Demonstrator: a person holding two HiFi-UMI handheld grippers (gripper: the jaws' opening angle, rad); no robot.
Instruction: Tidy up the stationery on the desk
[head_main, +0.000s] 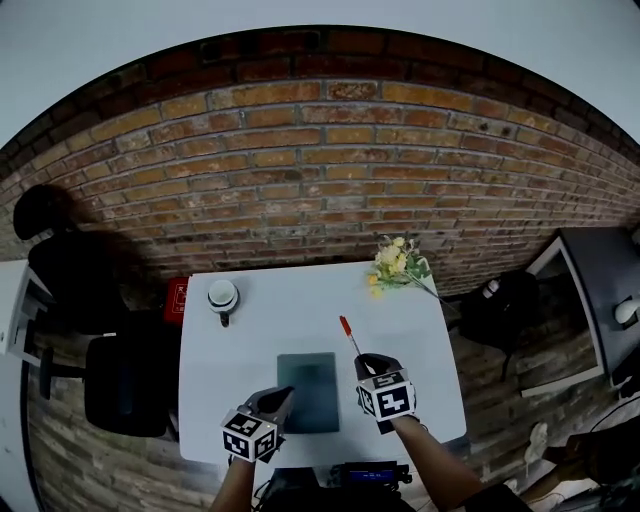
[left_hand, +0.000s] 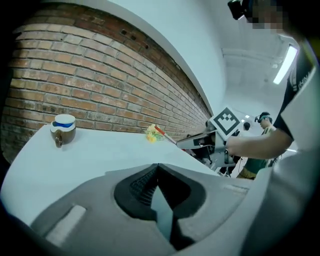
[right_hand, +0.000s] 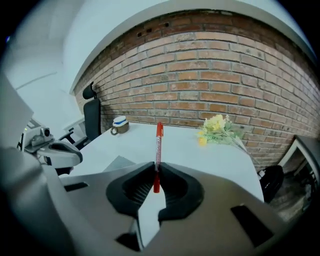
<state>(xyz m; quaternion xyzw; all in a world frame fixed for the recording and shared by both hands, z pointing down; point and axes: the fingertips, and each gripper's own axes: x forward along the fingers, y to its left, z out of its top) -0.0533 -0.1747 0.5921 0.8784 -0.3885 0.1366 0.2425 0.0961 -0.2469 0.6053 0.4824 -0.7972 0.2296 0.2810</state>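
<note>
One red pen (head_main: 348, 333) sat clamped in my right gripper (head_main: 368, 360), over the white table (head_main: 290, 310).
Its jaws pinched that single pen, tip aimed at eleven o'clock. My left gripper (head_main: 283, 395) had its jaws pressed together at the nine o'clock edge of the one dark notebook (head_main: 308, 390). One mug (head_main: 222, 296) stood at ten o'clock, one yellow bouquet (head_main: 398, 265) at one o'clock.

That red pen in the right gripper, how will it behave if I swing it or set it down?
The red pen looks thin, stiff and light. The right gripper pinches it near one end, so it may pivot in a fast swing. Its round barrel would probably roll on the smooth desk.
</note>
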